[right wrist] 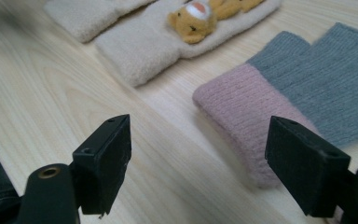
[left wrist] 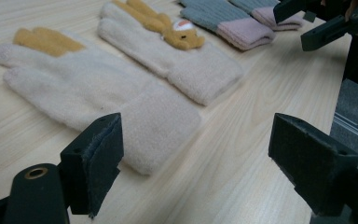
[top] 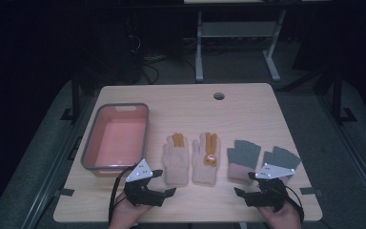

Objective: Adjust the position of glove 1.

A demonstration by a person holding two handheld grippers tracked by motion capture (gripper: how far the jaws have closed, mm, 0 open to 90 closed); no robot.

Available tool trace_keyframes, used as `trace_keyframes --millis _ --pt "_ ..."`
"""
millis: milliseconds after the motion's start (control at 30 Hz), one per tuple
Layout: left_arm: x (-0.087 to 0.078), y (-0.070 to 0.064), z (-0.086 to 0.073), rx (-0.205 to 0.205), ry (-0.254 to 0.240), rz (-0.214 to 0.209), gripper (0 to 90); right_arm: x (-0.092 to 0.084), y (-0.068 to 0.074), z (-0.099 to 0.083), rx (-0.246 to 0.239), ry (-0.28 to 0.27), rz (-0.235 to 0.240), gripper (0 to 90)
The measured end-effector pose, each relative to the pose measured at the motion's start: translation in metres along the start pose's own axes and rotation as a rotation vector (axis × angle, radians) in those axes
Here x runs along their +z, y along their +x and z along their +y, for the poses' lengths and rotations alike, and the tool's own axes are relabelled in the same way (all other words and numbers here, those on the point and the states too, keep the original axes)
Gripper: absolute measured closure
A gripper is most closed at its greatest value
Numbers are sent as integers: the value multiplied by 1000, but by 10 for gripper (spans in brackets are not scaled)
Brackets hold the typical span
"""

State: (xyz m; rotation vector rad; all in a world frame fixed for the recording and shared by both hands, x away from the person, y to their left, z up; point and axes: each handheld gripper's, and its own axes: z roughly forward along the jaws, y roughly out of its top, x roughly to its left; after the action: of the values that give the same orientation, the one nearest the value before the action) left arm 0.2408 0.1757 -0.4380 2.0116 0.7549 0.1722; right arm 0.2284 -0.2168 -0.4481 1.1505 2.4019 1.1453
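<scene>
Near edge of the worktop [top: 124, 210]: left gripper [top: 164, 182] and right gripper [top: 244, 183], each in one of the person's hands, both with jaws spread wide and nothing between them. They hover just short of the glove cuffs, not touching.

Ahead of the left gripper: a cream glove [left wrist: 88, 102] lying flat, palm side hard to tell, two fingers tipped in mustard yellow. Its ribbed cuff points at the gripper and lies nearest the left jaw. Beside it, apart by a narrow strip of wood, a second cream glove [left wrist: 168, 56] with a small orange plush animal sewn on the back.

Ahead of the right gripper: a grey fingerless glove with pink cuff [right wrist: 279, 98], cuff end between the jaws' line of sight and close to the right jaw. Its mate [top: 281, 159] lies just beside it, towards the right edge.

Handling, as judged: all four are knitted or fleecy, light, limp, not fragile. They will drape and fold when lifted, and fuzzy pile should give the pads good bite. Best hold looks like the doubled cuff, thick and near; a pinch at the fingers would leave the body dangling.

Farther left: a pink bin with grey rim [top: 91, 143], holding nothing, well apart from the gloves. Far edge: a cable hole [top: 218, 96].
</scene>
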Motion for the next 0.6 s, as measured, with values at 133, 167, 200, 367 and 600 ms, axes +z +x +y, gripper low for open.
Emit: trace_keyframes --millis 133,167,200,367,600 --pt "1 0 0 -1 2 2 180 -1 1 0 -2 -5 2 225" --pt "2 1 -1 -6 8 -1 179 -2 1 0 -4 -4 6 224" --pt "3 1 -2 -10 9 -5 179 -2 1 0 -9 -8 6 224" --pt "1 0 -2 10 8 3 179 -2 4 7 -8 -11 26 216" --pt "3 -1 -2 2 8 0 179 -2 4 24 -7 3 94 197"
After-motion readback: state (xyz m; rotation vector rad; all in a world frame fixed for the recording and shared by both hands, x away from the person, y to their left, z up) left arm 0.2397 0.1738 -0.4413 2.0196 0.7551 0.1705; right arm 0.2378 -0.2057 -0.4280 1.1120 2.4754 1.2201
